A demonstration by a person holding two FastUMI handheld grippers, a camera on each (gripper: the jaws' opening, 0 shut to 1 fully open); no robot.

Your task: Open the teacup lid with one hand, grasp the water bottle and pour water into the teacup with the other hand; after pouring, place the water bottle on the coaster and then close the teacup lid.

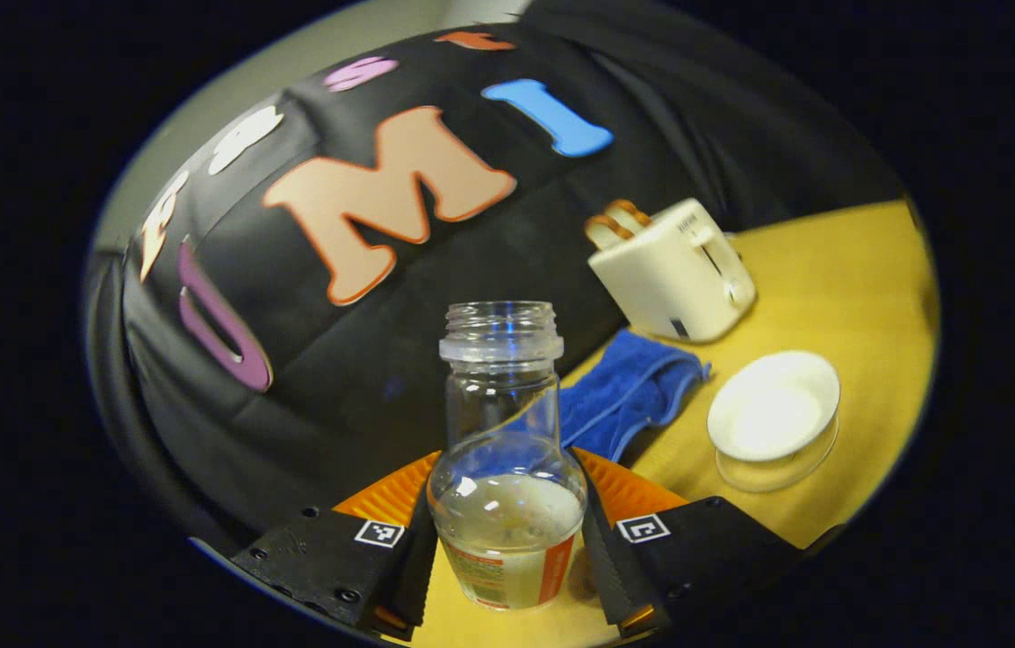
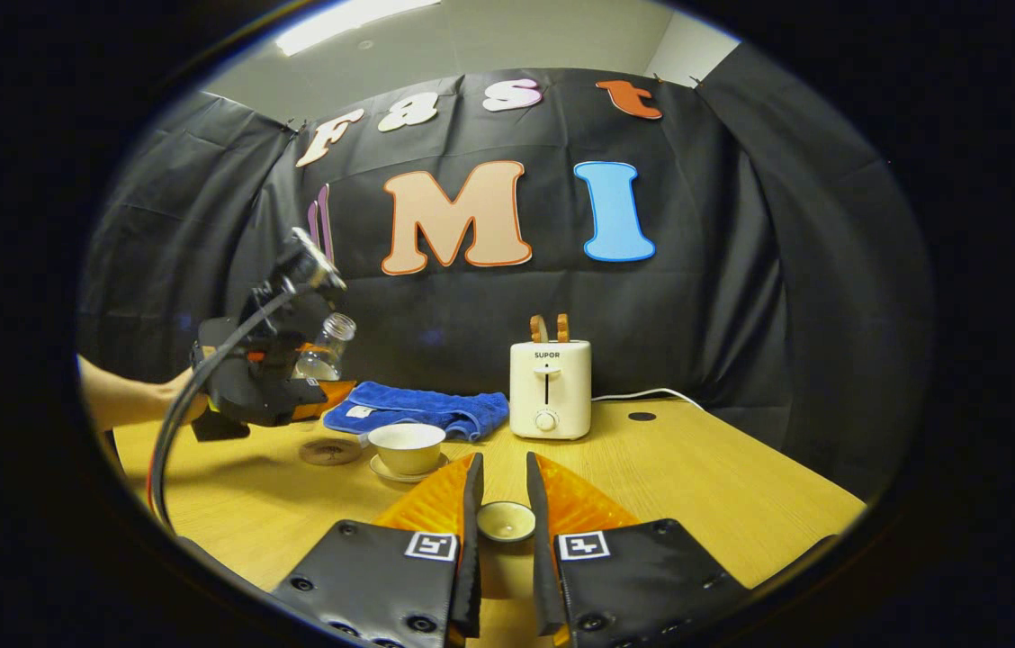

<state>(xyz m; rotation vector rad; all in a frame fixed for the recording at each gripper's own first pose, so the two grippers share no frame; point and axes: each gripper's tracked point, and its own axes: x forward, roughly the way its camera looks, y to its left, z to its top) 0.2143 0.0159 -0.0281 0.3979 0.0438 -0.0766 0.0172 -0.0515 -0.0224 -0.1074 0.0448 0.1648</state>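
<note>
At the bottom centre of the left gripper view we see our left gripper [image 1: 507, 549] clamped on the uncapped water bottle [image 1: 505, 468], the teacup [image 1: 774, 407] lower right. Our right gripper [image 2: 502, 522] pinches the lid [image 2: 506, 520].

Your left hand-held gripper [image 1: 507, 540] has both fingers pressed against the sides of the water bottle [image 1: 505, 468], gripping it low on the body. In the right gripper view you hold that gripper [image 2: 291, 382] raised above the counter [image 2: 705, 486] and tipped, your hand [image 2: 175, 405] and bare forearm reaching in from the left edge behind it. Your right hand-held gripper [image 2: 501, 531] sits low and level near the counter, its fingers drawn close together on either side of the small lid [image 2: 506, 520], which sits between them.
</note>
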